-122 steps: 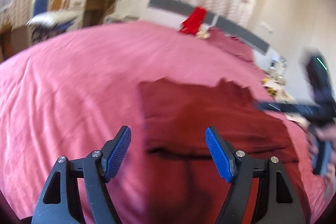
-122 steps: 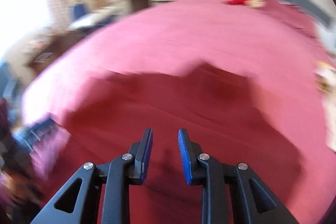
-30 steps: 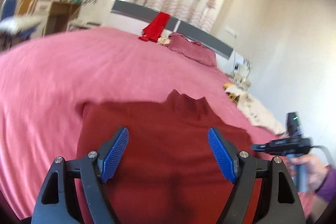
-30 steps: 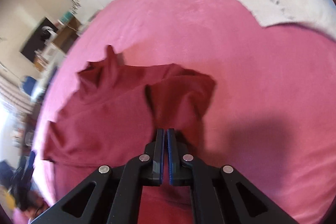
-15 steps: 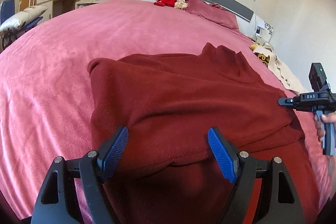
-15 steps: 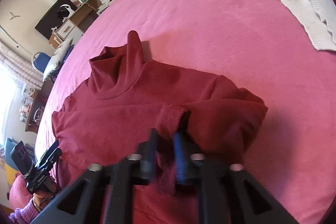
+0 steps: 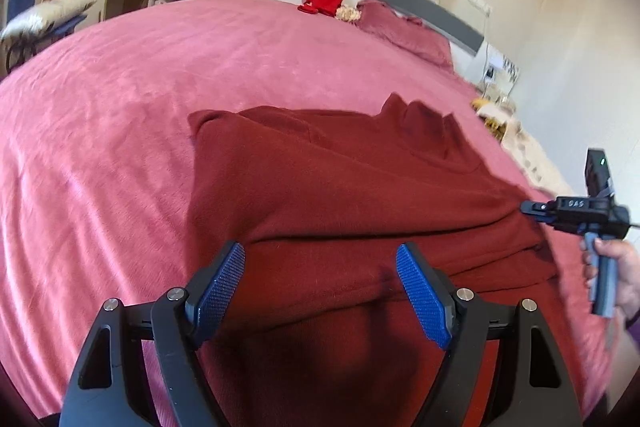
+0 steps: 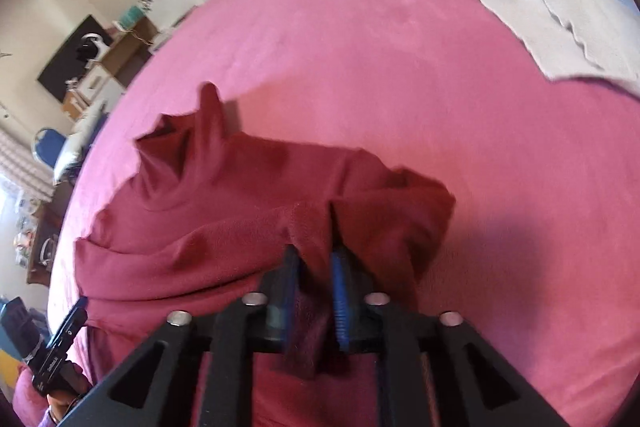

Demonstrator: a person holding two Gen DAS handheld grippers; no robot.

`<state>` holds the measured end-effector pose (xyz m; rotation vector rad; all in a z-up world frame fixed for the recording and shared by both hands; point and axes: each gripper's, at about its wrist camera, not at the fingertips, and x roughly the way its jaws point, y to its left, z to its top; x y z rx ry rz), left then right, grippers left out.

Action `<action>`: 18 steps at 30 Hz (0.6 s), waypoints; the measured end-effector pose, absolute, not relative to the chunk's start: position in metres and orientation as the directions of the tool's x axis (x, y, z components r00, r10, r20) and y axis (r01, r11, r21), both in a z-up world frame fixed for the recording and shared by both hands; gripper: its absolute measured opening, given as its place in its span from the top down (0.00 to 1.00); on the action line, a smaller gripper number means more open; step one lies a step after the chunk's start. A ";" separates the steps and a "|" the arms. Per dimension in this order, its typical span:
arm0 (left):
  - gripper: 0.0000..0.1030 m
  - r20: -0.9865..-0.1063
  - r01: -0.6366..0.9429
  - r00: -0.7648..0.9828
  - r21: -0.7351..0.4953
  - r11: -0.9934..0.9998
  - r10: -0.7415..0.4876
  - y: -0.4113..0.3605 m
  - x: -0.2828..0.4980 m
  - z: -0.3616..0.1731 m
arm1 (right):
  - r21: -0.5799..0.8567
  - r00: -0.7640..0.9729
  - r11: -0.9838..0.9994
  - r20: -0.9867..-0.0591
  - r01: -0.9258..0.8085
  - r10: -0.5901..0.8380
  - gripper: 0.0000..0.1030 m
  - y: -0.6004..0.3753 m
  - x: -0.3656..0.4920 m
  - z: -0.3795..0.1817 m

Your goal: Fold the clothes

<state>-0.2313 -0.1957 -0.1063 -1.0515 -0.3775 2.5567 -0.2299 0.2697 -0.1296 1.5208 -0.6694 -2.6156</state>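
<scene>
Pink bedspread point(image 7: 120, 99) fills the bedroom, with the maroon sweater point(image 7: 340, 187) spread across its middle. Left gripper point(image 7: 320, 283) hovers over the near hem, jaws wide apart, gripping nothing. Right gripper point(image 8: 314, 291) pinches a fold of sweater fabric between nearly closed pads.

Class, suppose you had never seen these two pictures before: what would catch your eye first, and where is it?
The dark red turtleneck sweater, spread mid-bed on the pink bedspread. Next, the right tool, shut on a fold at the sweater's edge, and the left tool open above its hem.
</scene>
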 end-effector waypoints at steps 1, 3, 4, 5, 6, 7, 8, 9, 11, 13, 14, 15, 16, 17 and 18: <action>0.22 -0.611 -0.214 -0.669 -0.386 -0.897 0.422 -0.200 -0.227 -0.105 | 0.388 -0.517 -0.906 -0.817 -0.170 -0.253 0.78 0.269 -0.227 -0.129; 0.22 -0.595 -0.218 -0.670 -0.414 -0.884 0.443 -0.204 -0.223 -0.106 | 0.394 -0.517 -0.905 -0.815 -0.160 -0.263 0.73 0.269 -0.222 -0.129; 0.22 -0.597 -0.216 -0.664 -0.422 -0.881 0.449 -0.204 -0.223 -0.108 | 0.397 -0.517 -0.905 -0.813 -0.154 -0.268 0.73 0.268 -0.220 -0.129; 0.22 -0.600 -0.214 -0.664 -0.419 -0.882 0.446 -0.203 -0.224 -0.109 | 0.400 -0.516 -0.904 -0.812 -0.149 -0.273 0.73 0.268 -0.217 -0.129; 0.22 -0.601 -0.214 -0.666 -0.414 -0.885 0.442 -0.202 -0.225 -0.108 | 0.402 -0.516 -0.904 -0.810 -0.144 -0.279 0.73 0.267 -0.214 -0.129; 0.22 -0.601 -0.214 -0.669 -0.408 -0.888 0.437 -0.201 -0.226 -0.108 | 0.405 -0.516 -0.904 -0.808 -0.138 -0.284 0.73 0.267 -0.212 -0.129; 0.22 -0.602 -0.214 -0.671 -0.402 -0.890 0.433 -0.200 -0.226 -0.108 | 0.408 -0.515 -0.903 -0.807 -0.133 -0.289 0.73 0.267 -0.209 -0.129; 0.22 -0.601 -0.213 -0.673 -0.402 -0.890 0.432 -0.199 -0.228 -0.107 | 0.411 -0.515 -0.903 -0.805 -0.128 -0.294 0.73 0.266 -0.206 -0.128; 0.22 -0.596 -0.209 -0.674 -0.413 -0.886 0.437 -0.198 -0.231 -0.105 | 0.426 -0.514 -0.895 -0.801 -0.132 -0.305 0.73 0.266 -0.205 -0.131; 0.22 -0.614 -0.197 -0.666 -0.403 -0.894 0.424 -0.195 -0.237 -0.104 | 0.445 -0.514 -0.884 -0.797 -0.144 -0.318 0.76 0.267 -0.205 -0.135; 0.22 -0.620 -0.195 -0.661 -0.401 -0.895 0.422 -0.195 -0.239 -0.104 | 0.455 -0.514 -0.878 -0.794 -0.149 -0.324 0.90 0.268 -0.205 -0.137; 0.22 -0.627 -0.195 -0.655 -0.400 -0.896 0.422 -0.194 -0.240 -0.104 | 0.464 -0.514 -0.872 -0.792 -0.155 -0.330 0.92 0.268 -0.205 -0.139; 0.22 -0.630 -0.200 -0.650 -0.397 -0.896 0.424 -0.194 -0.240 -0.103 | 0.477 -0.518 -0.865 -0.786 -0.158 -0.339 0.94 0.269 -0.204 -0.138; 0.22 -0.630 -0.211 -0.647 -0.393 -0.895 0.429 -0.194 -0.239 -0.103 | 0.489 -0.527 -0.858 -0.776 -0.155 -0.347 0.95 0.272 -0.201 -0.132; 0.22 -0.630 -0.221 -0.644 -0.390 -0.894 0.434 -0.194 -0.239 -0.103 | 0.493 -0.535 -0.857 -0.770 -0.152 -0.348 0.95 0.276 -0.197 -0.126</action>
